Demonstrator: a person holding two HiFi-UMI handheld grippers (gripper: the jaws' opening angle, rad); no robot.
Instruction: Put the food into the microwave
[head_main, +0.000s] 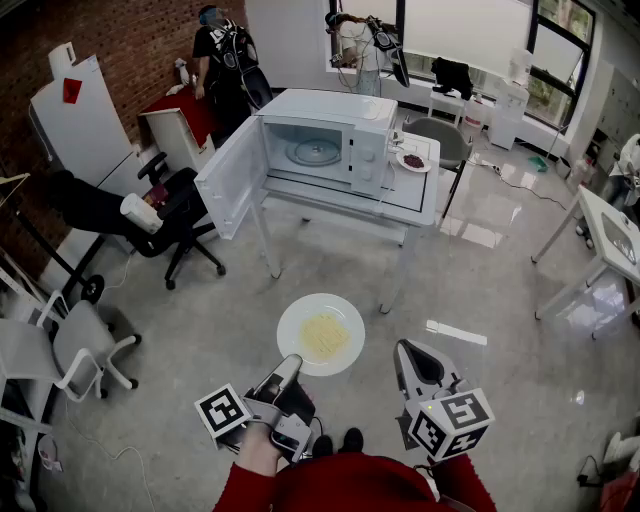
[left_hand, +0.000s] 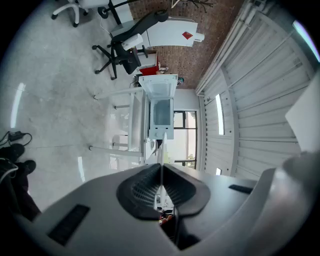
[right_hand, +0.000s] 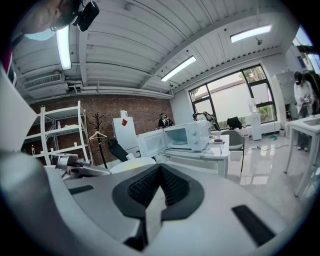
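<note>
The left gripper has its jaws clamped on the near rim of the white plate, which carries the yellow food in the air, well apart from the open microwave. To the right of the plate, the right gripper has its jaws together on nothing. Because only one edge is held, I judge the plate may tilt and spill the food, or knock against the open door when going in.

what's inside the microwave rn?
Only the glass turntable shows inside the microwave; its door is open. No food. The cavity ceiling is hidden from above.
</note>
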